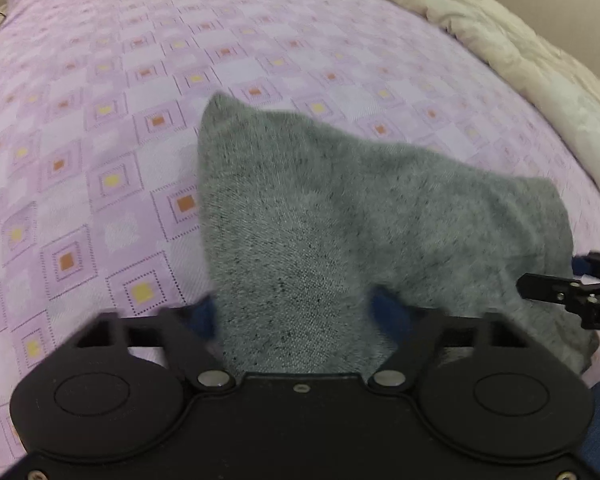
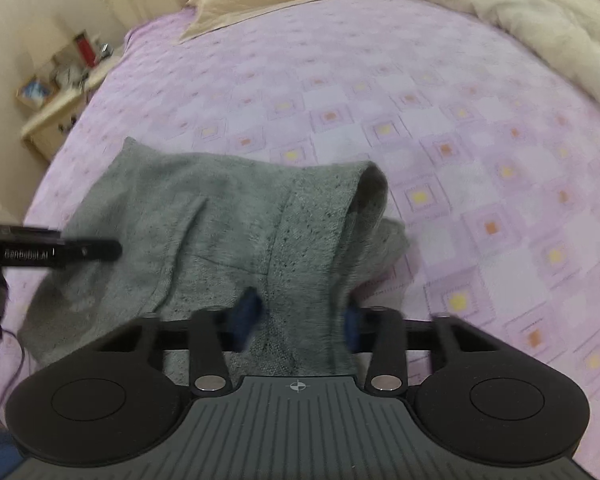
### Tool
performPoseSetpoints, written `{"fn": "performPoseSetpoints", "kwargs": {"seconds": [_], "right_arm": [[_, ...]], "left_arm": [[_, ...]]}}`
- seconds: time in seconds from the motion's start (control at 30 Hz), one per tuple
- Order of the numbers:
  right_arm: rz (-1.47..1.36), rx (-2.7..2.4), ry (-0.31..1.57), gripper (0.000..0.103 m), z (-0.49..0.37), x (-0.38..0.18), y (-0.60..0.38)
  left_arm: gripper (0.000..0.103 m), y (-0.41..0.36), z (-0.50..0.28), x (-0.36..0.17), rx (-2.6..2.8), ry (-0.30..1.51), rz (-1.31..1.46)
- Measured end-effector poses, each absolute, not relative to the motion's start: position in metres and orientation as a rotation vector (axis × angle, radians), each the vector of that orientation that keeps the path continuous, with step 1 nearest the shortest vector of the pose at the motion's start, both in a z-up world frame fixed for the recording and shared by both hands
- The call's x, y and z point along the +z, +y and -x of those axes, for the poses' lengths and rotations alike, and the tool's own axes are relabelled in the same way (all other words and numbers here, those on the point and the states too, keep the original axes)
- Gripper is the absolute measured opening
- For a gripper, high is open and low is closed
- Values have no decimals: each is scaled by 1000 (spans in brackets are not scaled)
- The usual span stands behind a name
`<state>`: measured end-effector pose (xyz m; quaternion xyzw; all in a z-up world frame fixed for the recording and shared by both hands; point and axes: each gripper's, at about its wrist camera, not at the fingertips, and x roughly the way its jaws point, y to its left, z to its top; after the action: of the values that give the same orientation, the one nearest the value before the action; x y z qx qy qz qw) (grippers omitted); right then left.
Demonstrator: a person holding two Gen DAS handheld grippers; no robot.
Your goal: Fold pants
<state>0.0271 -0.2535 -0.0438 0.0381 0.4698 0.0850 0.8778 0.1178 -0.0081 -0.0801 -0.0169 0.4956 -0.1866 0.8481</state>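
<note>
Grey knit pants (image 1: 340,220) lie bunched on the bed's lilac checked bedspread (image 1: 100,140) in the left wrist view, their near edge running between the blue pads (image 1: 388,312) of the left claw (image 1: 296,316); motion blur hides whether the pads press the cloth. At the right edge the right claw (image 1: 556,284) is cut off. In the right wrist view the pants (image 2: 220,220) rise in a fold, and the right claw (image 2: 300,316), tilted downward, pinches the cloth between its blurred blue pads (image 2: 248,312). At the left edge the left claw (image 2: 52,250) is partly cropped.
</note>
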Motion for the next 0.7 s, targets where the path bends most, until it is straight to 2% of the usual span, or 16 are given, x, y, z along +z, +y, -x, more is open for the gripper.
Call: {"fn": "performPoseSetpoints", "kwargs": {"seconds": [0.03,0.07,0.13,0.4,0.7], "right_arm": [[-24,179,975,30,-26,-37,-245],[27,181,971,28,-24,-30,-238],[84,185,952,27,-20,-14,-225],[93,291,824,26,-43,40,-190],[-57,365,796,26,-149,43,-155]], "left_arm": [[43,-6,-116,-77,-398,1034,49],[35,-5,-114,-74,-412,1026,66],[29,-2,-107,-68,-400,991,67],[26,23,-89,-23,-376,826,-9],[27,90,-174,27,-298,780,10]]}}
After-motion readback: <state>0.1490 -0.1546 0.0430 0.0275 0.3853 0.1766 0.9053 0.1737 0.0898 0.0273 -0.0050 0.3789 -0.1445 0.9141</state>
